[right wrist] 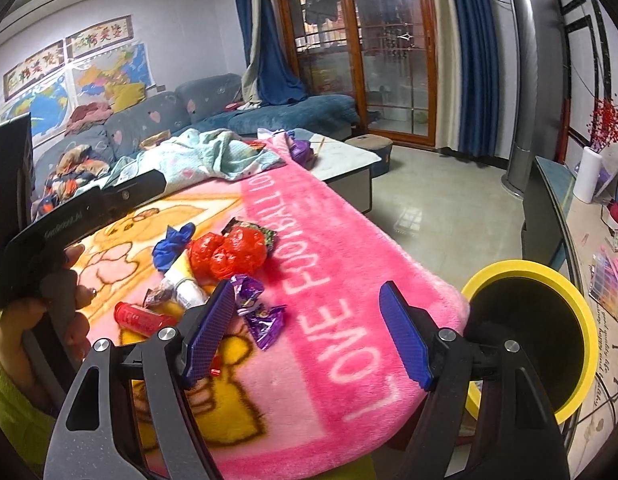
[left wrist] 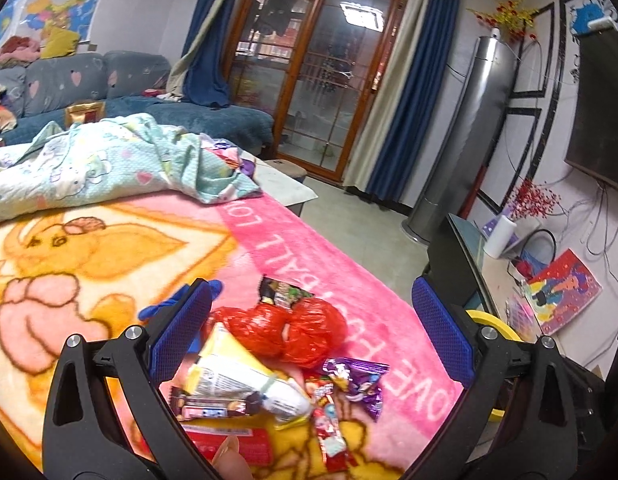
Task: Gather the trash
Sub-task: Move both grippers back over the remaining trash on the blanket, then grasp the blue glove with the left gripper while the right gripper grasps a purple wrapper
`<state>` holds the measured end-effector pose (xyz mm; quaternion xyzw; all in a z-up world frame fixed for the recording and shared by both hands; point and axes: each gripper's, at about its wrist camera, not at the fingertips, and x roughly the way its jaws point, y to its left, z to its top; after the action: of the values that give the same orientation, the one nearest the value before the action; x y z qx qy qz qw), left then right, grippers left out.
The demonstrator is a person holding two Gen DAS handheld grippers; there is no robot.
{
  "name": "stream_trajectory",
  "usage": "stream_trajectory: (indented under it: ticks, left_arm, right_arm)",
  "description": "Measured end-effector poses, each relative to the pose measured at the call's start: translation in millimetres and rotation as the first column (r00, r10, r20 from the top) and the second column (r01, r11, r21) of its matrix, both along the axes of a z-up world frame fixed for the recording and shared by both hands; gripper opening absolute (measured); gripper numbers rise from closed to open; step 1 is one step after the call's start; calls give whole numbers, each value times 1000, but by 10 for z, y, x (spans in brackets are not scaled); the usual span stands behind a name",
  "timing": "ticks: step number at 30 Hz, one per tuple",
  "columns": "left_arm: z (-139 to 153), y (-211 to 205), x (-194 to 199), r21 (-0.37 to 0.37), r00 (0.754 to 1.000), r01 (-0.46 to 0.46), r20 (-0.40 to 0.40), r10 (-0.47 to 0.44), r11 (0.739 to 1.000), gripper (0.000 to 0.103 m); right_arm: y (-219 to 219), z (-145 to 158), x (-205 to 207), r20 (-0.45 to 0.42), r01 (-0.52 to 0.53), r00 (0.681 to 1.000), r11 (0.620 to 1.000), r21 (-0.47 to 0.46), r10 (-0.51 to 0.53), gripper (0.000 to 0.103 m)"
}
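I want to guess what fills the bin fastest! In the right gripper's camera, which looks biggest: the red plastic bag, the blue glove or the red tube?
1. red plastic bag, clearly biggest.
2. and 3. blue glove and red tube look about alike; the tube lies nearer the camera, so I won't rank them.

Wrappers (right wrist: 213, 280) are crowding the blanket's (right wrist: 349, 240) left side; its pink stretch toward the yellow-rimmed bin (right wrist: 589, 320) is lying bare, with crumpled bedding (right wrist: 213, 156) blocking the far end.
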<state>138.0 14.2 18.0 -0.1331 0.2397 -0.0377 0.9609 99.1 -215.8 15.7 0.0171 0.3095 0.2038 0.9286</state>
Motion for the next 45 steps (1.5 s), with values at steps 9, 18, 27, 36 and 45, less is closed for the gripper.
stream_trajectory:
  ticks: [9, 18, 27, 36, 45]
  left_arm:
    - [-19, 304, -4, -21, 997, -72, -4, 72, 997, 92]
    - [-209, 673, 93, -21, 986, -149, -73, 147, 989, 92]
    - [-549, 999, 279, -48, 968, -173, -192, 161, 984, 87]
    - [-820, 1115, 452, -160, 957, -138, -275, 90, 977, 71]
    - [-970, 1106, 533, -181, 944, -122, -326, 58, 976, 41]
  right_arm:
    - [244, -56, 12, -19, -68, 997, 998, -11, 68, 72]
    - [505, -192, 114, -78, -132, 988, 991, -8, 131, 72]
    - [671, -361, 373, -142, -138, 980, 990, 8, 138, 67]
    - [691, -571, 607, -222, -122, 967, 992, 26, 125, 53]
    - [674, -674, 678, -254, -144, 955, 989, 48, 151, 24]
